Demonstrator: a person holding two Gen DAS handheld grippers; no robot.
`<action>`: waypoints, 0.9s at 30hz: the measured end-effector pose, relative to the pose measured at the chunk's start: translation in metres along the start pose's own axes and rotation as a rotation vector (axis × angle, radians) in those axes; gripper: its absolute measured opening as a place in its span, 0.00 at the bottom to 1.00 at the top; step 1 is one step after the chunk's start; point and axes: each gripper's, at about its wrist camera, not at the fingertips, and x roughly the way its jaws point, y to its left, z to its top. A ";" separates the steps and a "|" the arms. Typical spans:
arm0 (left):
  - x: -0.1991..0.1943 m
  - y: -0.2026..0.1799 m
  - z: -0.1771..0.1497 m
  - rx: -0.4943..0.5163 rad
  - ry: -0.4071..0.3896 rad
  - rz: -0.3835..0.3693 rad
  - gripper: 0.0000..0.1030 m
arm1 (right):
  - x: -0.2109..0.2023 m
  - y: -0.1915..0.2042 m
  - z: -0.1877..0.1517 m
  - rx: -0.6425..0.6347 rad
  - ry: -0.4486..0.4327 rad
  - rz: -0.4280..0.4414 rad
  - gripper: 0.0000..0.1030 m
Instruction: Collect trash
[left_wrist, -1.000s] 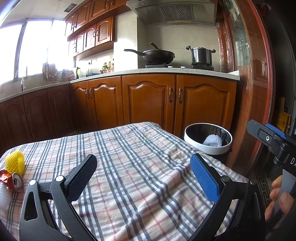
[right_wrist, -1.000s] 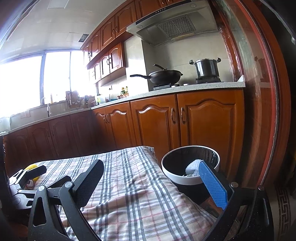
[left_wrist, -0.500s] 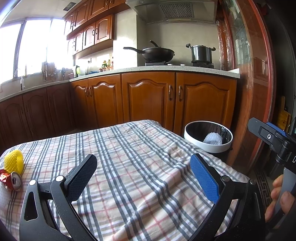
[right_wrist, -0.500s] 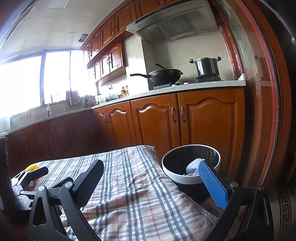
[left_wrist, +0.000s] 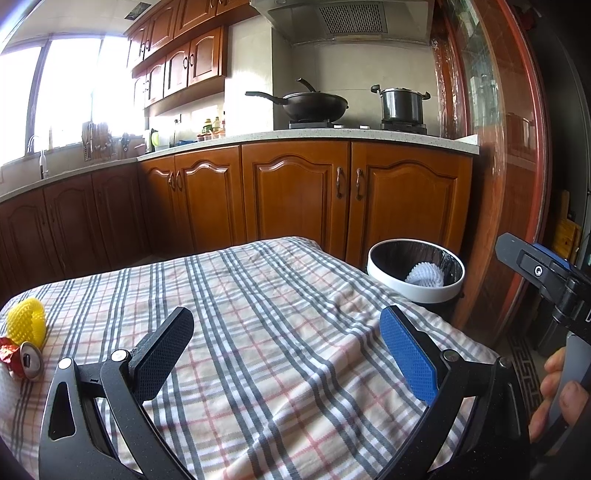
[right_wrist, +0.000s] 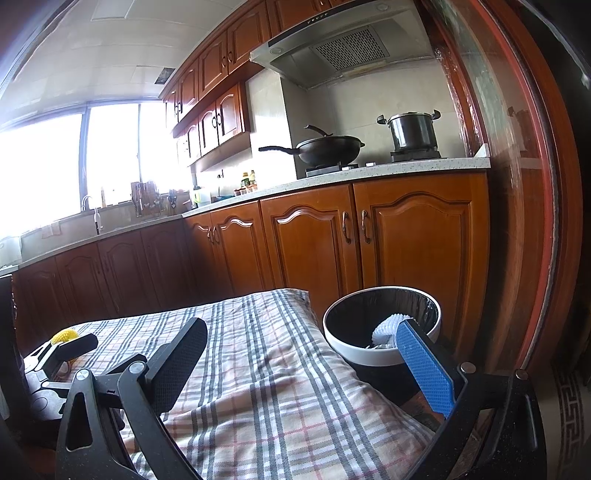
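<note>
A yellow foam net (left_wrist: 27, 325) and a crushed red can (left_wrist: 22, 360) lie together at the far left of the plaid tablecloth (left_wrist: 280, 295). My left gripper (left_wrist: 284, 350) hovers open over the cloth, well to the right of them and holding nothing. A white-rimmed bin (left_wrist: 415, 291) with a black liner stands on the floor past the table's right corner, with a white foam net (left_wrist: 424, 273) inside. My right gripper (right_wrist: 301, 362) is open and empty near the bin (right_wrist: 369, 354). The yellow net (right_wrist: 64, 335) shows partly behind the left gripper's fingers (right_wrist: 74, 345).
Wooden cabinets (left_wrist: 295, 199) run behind the table, with a wok (left_wrist: 314, 101) and a pot (left_wrist: 400, 105) on the stove. A red-framed glass door (left_wrist: 517, 184) stands right of the bin. A hand (left_wrist: 561, 391) holds the right gripper's handle at the right edge.
Almost nothing: both grippers stay open and empty, and the left gripper has drifted only slightly. The trash and the bin have not moved.
</note>
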 end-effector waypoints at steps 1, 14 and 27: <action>0.000 0.000 0.000 -0.001 0.001 -0.001 1.00 | 0.000 0.000 0.000 -0.001 0.000 -0.001 1.00; 0.005 0.002 -0.001 -0.004 0.013 -0.007 1.00 | 0.005 0.000 -0.001 0.011 0.012 0.002 1.00; 0.009 0.003 0.000 -0.005 0.016 -0.008 1.00 | 0.009 0.000 -0.001 0.014 0.017 0.003 1.00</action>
